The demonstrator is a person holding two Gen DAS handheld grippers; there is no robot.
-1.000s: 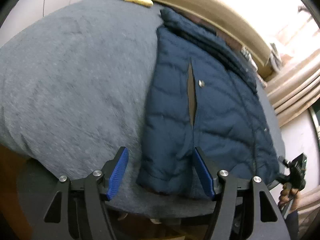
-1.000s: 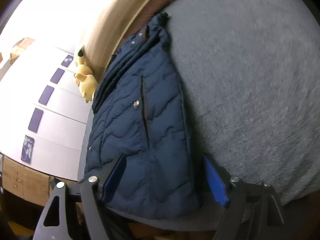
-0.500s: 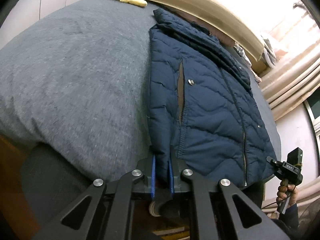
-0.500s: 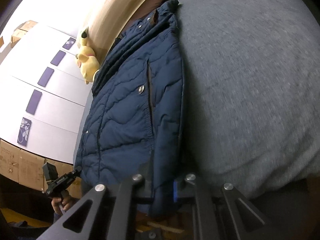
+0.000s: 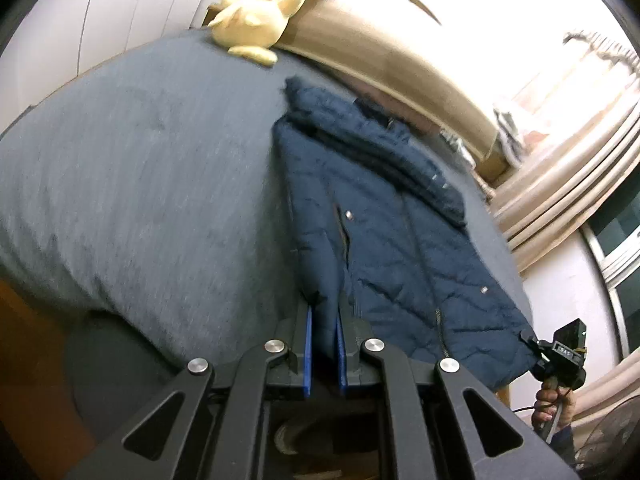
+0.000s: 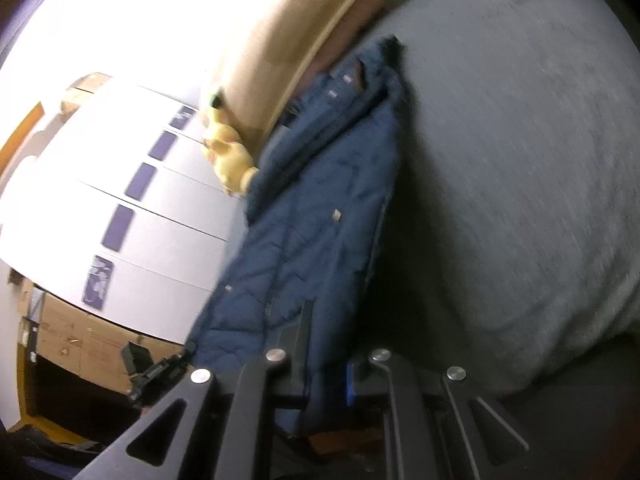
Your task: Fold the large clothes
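Observation:
A navy quilted puffer jacket (image 5: 384, 240) lies lengthwise on a grey bed cover (image 5: 140, 180), collar toward the headboard. My left gripper (image 5: 323, 320) is shut on the jacket's hem at its left corner. My right gripper (image 6: 326, 344) is shut on the hem at the other corner; it also shows in the left wrist view (image 5: 560, 354), held by a hand at the far right. The jacket (image 6: 320, 208) is lifted off the bed at the hem end. The left gripper shows in the right wrist view (image 6: 160, 366).
A yellow plush toy (image 5: 260, 12) sits at the head of the bed against a beige headboard (image 5: 400, 64). Curtains (image 5: 560, 168) hang at the right. White wardrobe doors (image 6: 140, 208) and cardboard boxes (image 6: 80, 340) stand on the bed's left side.
Both grippers closed on the jacket's hem corners, having been open a second ago. Since then they have lifted the hem and drawn it back from the bed.

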